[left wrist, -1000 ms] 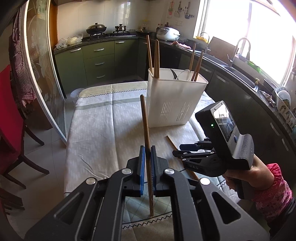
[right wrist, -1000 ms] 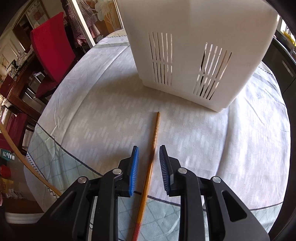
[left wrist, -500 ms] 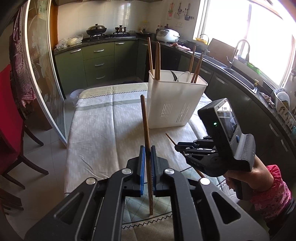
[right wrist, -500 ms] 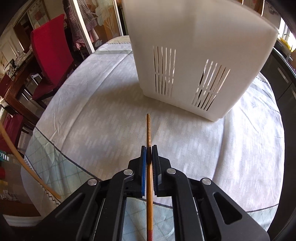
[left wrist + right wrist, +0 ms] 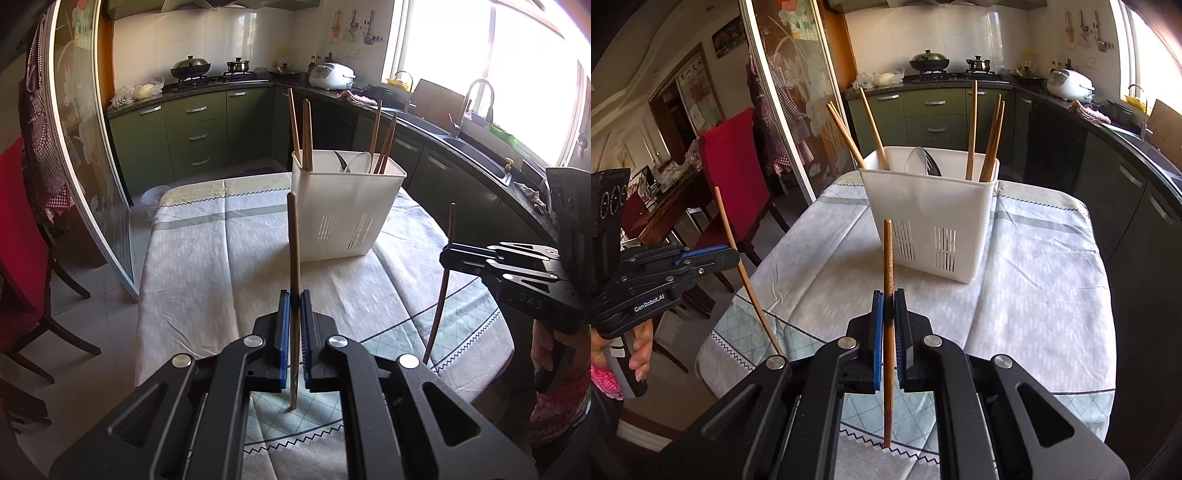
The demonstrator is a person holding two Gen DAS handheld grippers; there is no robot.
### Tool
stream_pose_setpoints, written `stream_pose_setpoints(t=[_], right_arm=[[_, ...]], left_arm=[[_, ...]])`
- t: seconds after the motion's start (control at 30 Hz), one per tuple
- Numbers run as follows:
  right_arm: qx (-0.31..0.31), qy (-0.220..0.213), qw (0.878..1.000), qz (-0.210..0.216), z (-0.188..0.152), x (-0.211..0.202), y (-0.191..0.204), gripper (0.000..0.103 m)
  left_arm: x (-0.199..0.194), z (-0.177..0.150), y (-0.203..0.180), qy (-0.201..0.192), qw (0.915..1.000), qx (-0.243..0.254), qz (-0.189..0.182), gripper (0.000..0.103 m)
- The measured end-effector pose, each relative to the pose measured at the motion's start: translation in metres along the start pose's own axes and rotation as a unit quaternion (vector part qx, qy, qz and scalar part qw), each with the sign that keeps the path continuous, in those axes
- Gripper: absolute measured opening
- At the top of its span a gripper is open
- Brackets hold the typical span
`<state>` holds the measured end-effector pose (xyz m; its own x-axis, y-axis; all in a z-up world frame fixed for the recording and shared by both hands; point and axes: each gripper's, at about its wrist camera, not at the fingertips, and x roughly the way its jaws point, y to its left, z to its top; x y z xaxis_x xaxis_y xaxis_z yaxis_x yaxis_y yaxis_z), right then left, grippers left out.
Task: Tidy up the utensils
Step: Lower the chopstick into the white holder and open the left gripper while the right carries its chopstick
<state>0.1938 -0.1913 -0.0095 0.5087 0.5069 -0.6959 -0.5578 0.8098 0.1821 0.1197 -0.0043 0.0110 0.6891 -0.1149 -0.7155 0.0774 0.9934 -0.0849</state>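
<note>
Two chopsticks are up in the air, one per hand. The left hand-held gripper (image 5: 294,295) is clamped on a dark brown chopstick (image 5: 294,251), held upright, tip pointing up, short of the white utensil holder (image 5: 347,218) and clear of the cloth. The right hand-held gripper (image 5: 888,295) pinches a lighter, patterned chopstick (image 5: 888,258) the same way, also upright, also on the near side of the holder; in the left view it shows well off to the holder's right.

This reads as the carry step: both sticks picked up, neither dropped in yet. Next, each one needs to travel up over the holder's rim, then go down end first into an open slot before the pads let go.

Inside the holder, chopsticks (image 5: 875,129) already lean at the left end and another bunch (image 5: 991,136) stands at the right end, with what looks like a ladle or spoon (image 5: 923,160) in the middle. Those leaning sticks poke high above the rim, so they could catch an incoming stick or gripper. The two grippers would also crowd each other over one small opening; one at a time looks safer.

The holder sits on the tabletop (image 5: 207,258), under a pale cloth. Left of the holder stands a red chair (image 5: 735,155); behind it run green kitchen cabinets (image 5: 195,129).
</note>
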Motion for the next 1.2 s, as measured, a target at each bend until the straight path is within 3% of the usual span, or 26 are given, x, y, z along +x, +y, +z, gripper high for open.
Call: stream_pose_setpoints(t=[0.2,0.8,0.97,1.2], right_arm=[[0.000,-0.017,1.000,0.003,-0.003,-0.023,0.000,0.007],[-0.006,-0.041,0.999,0.007,0.007,-0.038,0.002,0.007],[-0.006,-0.050,0.999,0.011,0.009,-0.048,-0.002,0.007],[0.003,-0.050,0.999,0.012,0.003,-0.053,-0.013,0.007]], left_arm=[[-0.002,0.000,-0.006,0.001,1.0000,0.004,-0.005,0.005],[-0.008,0.023,-0.023,-0.016,0.9993,0.023,-0.025,0.005],[-0.021,0.053,-0.033,-0.032,0.9981,0.029,-0.043,0.005],[-0.049,0.121,-0.048,-0.076,0.9955,0.034,-0.044,0.005]])
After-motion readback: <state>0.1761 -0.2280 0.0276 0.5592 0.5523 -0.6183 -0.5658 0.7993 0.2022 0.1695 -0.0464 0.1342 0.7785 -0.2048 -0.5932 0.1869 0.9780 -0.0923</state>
